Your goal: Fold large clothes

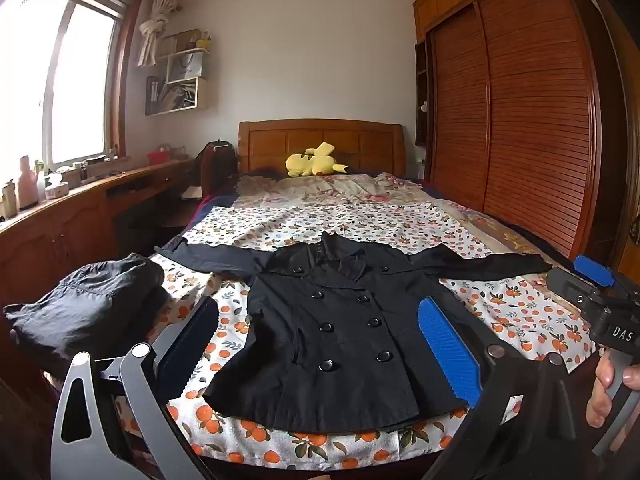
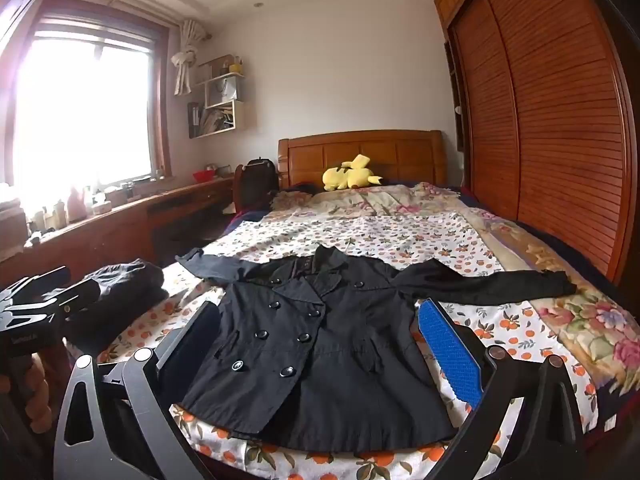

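Left gripper (image 1: 316, 344) | right gripper (image 2: 320, 344) | I hold both spread, empty, above coat (image 1: 340, 332) hem | coat flat, sleeves out, for folding | pile (image 1: 88, 304) left of coat

Wardrobe (image 1: 520, 100) cropped at right edge
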